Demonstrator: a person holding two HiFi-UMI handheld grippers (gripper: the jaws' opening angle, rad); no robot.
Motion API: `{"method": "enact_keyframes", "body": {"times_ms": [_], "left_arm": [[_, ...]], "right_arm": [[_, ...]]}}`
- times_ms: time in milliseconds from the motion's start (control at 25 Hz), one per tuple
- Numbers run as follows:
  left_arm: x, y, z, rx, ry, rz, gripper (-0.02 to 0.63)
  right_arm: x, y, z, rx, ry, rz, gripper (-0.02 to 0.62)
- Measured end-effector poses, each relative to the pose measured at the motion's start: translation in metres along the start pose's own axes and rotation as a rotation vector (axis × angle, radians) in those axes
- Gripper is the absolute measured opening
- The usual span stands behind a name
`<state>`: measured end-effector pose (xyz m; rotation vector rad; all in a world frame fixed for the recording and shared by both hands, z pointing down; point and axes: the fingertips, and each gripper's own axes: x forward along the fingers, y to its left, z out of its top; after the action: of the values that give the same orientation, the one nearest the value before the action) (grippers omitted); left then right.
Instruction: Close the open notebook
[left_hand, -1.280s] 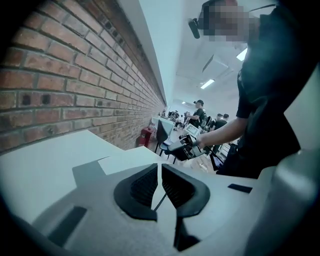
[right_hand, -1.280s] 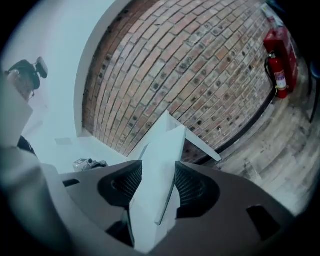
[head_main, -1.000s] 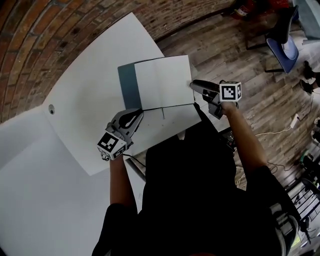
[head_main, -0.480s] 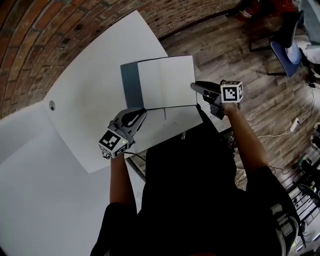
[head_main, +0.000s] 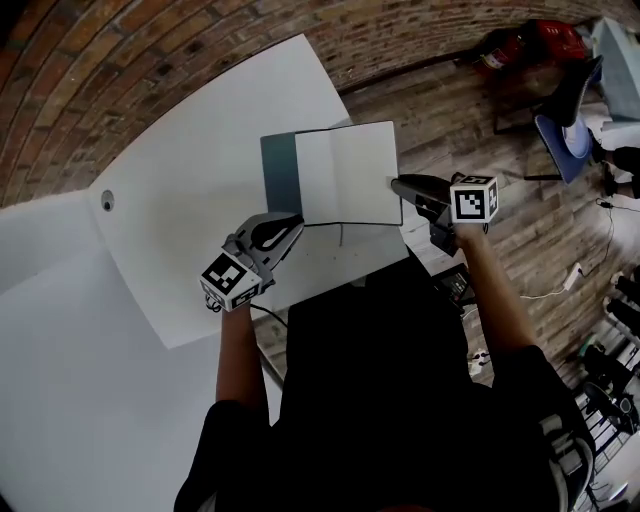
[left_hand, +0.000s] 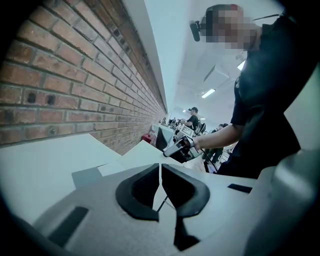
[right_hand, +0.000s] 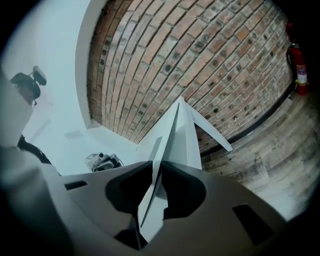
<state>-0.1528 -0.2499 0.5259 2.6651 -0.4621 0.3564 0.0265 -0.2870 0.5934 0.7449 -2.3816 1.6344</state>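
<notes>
**Right jaws closed on the notebook's edge since a second ago**

Your right gripper (head_main: 394, 182) stood with its jaws wide at the right edge of the notebook (head_main: 346, 173) a second ago. They have just been closing, and they now clamp that edge. In the right gripper view the white sheets run edge-on between the two pads and fan out beyond them.

The notebook lies open near the front of the white table (head_main: 180, 200). Its white pages face up, and a strip of its teal cover (head_main: 279, 166) shows along the left side. A thin dark ribbon marker (head_main: 341, 236) hangs out past its near edge.

Your left gripper (head_main: 297, 219) has kept its place at the notebook's near left corner. Its jaws are drawn almost together there. They seem to pinch a thin edge of the notebook, though the left gripper view shows only a pale sliver between the pads.

A brick wall (head_main: 120, 60) curves behind the table. To your right is a wooden floor (head_main: 480, 110) with a blue chair (head_main: 566, 135), and a red fire extinguisher (right_hand: 301, 67) stands by the wall.
</notes>
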Motion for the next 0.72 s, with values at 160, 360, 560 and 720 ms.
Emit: {"method": "enact_keyframes", "body": {"times_ms": [160,360,560,720], "left_arm": [[-0.015,-0.005,0.005,0.023,-0.028,-0.001,0.020],[-0.041,-0.003,0.000,0.020,-0.058,0.028,0.020],[-0.064,-0.002,-0.007,0.011,-0.088,0.047,0.020],[-0.084,-0.001,-0.011,0.010,-0.108,0.061,0.020]], "right_arm": [[0.006,0.023,0.008,-0.063,0.024,-0.041,0.069],[0.019,0.044,0.014,-0.213,0.109,-0.178,0.075],[0.039,0.071,0.019,-0.257,0.125,-0.192,0.081],[0.062,0.093,0.018,-0.290,0.139,-0.178,0.092]]}}
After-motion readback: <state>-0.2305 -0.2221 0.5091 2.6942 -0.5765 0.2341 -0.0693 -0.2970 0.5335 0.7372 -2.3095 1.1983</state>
